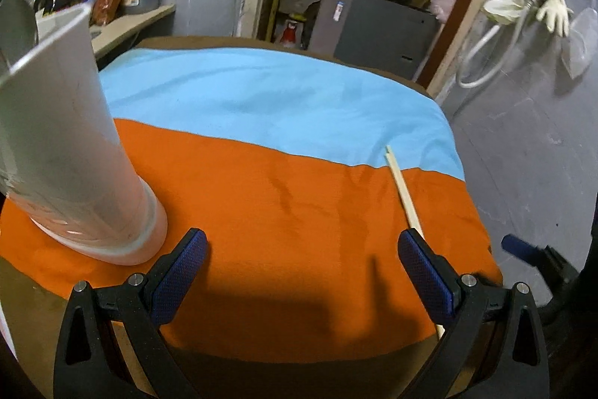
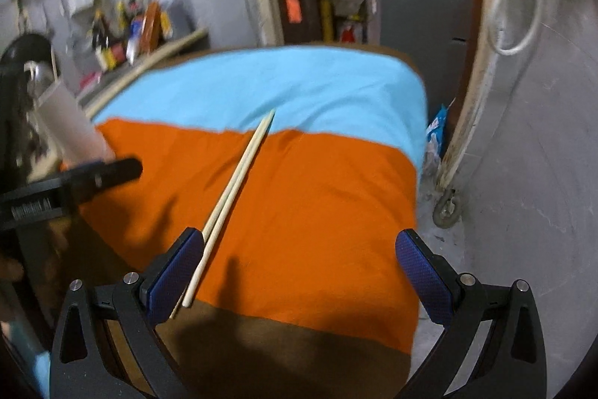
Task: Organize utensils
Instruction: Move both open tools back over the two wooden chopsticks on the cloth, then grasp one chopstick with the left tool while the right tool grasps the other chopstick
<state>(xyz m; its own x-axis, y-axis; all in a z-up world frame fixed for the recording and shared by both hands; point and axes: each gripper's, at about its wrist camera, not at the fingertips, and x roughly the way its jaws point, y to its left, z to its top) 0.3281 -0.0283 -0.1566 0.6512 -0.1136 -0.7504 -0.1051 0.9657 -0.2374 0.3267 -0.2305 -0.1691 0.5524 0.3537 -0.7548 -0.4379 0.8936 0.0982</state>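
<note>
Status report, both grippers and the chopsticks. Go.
Left gripper open, empty. Right gripper open, empty. Chopsticks flat on cloth, holder upright. Nothing blocking.

A pair of pale wooden chopsticks [image 2: 235,189] lies flat on the cloth [image 2: 317,193], the two sticks side by side and touching along most of their length. Their thin tips reach onto the blue half of the cloth; the thicker ends run back across the orange half to its near edge, one stick ending a little short of the other. In my left view the chopsticks [image 1: 401,186] lie far to the right. The holder [image 1: 71,144], a tall grey-white tube with a clear rim at its base, stands upright on the orange part, well apart from them.
</note>
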